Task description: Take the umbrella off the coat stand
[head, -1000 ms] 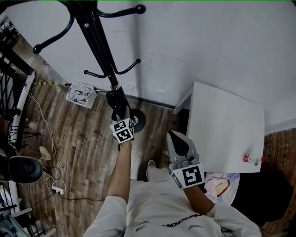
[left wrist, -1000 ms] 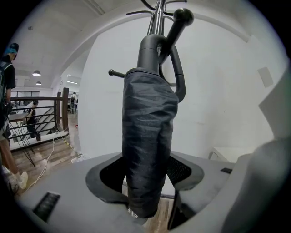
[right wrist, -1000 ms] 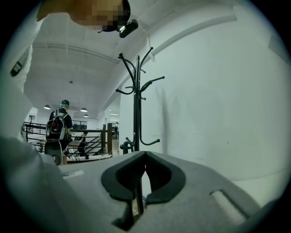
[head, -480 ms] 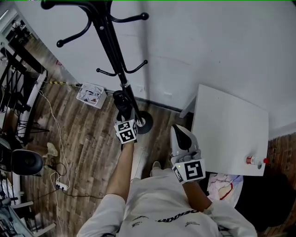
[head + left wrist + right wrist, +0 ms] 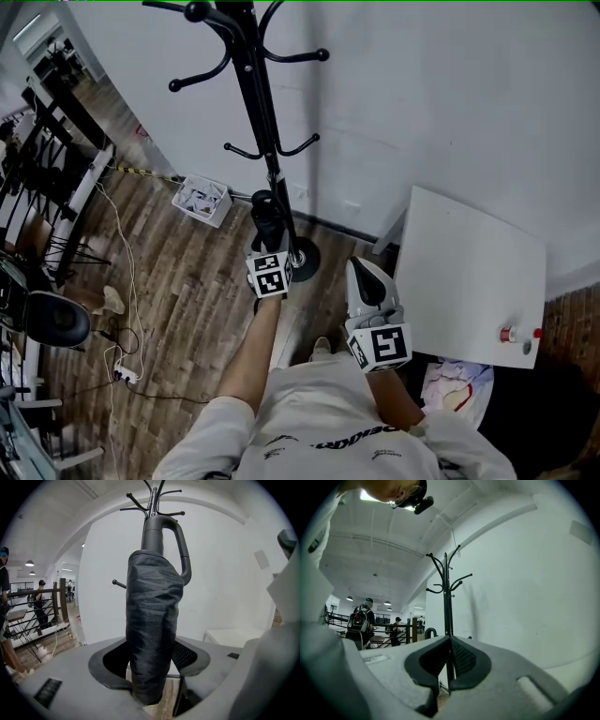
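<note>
My left gripper (image 5: 268, 251) (image 5: 151, 654) is shut on a folded black umbrella (image 5: 152, 620) in a crinkled sleeve. The umbrella (image 5: 265, 212) stands upright out of the jaws, its dark looped handle (image 5: 165, 534) at the top. It is held right in front of the black coat stand (image 5: 253, 89), below the lower hooks (image 5: 302, 147); I cannot tell whether it touches the pole. The stand's top hooks (image 5: 152, 503) show behind the handle. My right gripper (image 5: 367, 281) (image 5: 450, 641) hangs lower right, shut and empty, pointing level at the stand (image 5: 447, 597).
A white table (image 5: 473, 258) stands against the wall at right, with a small red-capped bottle (image 5: 512, 334) near its corner. The stand's round base (image 5: 306, 256) sits on the wood floor. A white box (image 5: 202, 199), cables and a railing (image 5: 56, 169) lie to the left. People stand far off.
Both grippers have risen a little, the left one carrying the umbrella up along the stand's pole. The head view has shifted, so more of the stand's upper part shows.
</note>
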The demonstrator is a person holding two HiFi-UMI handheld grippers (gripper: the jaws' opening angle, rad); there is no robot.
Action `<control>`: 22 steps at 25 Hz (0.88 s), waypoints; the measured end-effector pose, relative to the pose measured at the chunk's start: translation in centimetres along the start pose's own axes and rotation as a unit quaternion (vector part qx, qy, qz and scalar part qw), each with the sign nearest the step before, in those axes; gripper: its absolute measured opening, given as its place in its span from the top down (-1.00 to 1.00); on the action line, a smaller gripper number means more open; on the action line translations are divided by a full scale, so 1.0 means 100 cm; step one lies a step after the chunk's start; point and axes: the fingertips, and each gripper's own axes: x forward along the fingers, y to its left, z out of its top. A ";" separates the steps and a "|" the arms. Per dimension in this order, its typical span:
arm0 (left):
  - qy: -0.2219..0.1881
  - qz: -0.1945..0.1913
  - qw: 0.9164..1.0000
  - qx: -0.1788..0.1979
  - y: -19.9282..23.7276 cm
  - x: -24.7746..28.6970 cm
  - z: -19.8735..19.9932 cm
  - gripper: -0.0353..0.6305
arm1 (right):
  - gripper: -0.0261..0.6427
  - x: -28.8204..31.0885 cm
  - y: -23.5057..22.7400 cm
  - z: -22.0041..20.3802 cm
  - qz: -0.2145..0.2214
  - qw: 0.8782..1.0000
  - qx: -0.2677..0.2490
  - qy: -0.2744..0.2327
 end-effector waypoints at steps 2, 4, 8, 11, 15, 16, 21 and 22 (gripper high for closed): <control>-0.002 0.002 1.000 -0.006 0.003 -0.012 0.004 0.15 | 0.93 -0.002 0.008 0.002 0.003 1.000 -0.001 -0.001; -0.006 0.001 1.000 -0.008 0.006 -0.025 0.007 0.15 | 0.93 -0.004 0.016 0.006 0.004 1.000 0.000 -0.004; -0.015 -0.002 1.000 0.000 0.015 -0.053 0.013 0.15 | 0.93 -0.007 0.034 0.008 0.003 1.000 0.004 -0.007; -0.017 -0.005 1.000 -0.004 0.024 -0.073 0.020 0.15 | 0.93 -0.009 0.048 0.010 0.005 1.000 0.006 -0.006; -0.020 -0.015 1.000 -0.006 0.031 -0.099 0.031 0.15 | 0.93 -0.012 0.066 0.017 0.005 1.000 0.004 -0.005; -0.022 -0.019 1.000 -0.006 0.033 -0.106 0.035 0.15 | 0.93 -0.013 0.071 0.018 0.004 1.000 0.003 -0.005; -0.031 -0.041 0.999 -0.010 0.036 -0.141 0.051 0.15 | 0.93 -0.019 0.091 0.026 0.000 1.000 0.001 -0.006; -0.035 -0.047 0.998 -0.011 0.035 -0.147 0.054 0.15 | 0.93 -0.020 0.093 0.027 -0.001 1.000 0.002 -0.007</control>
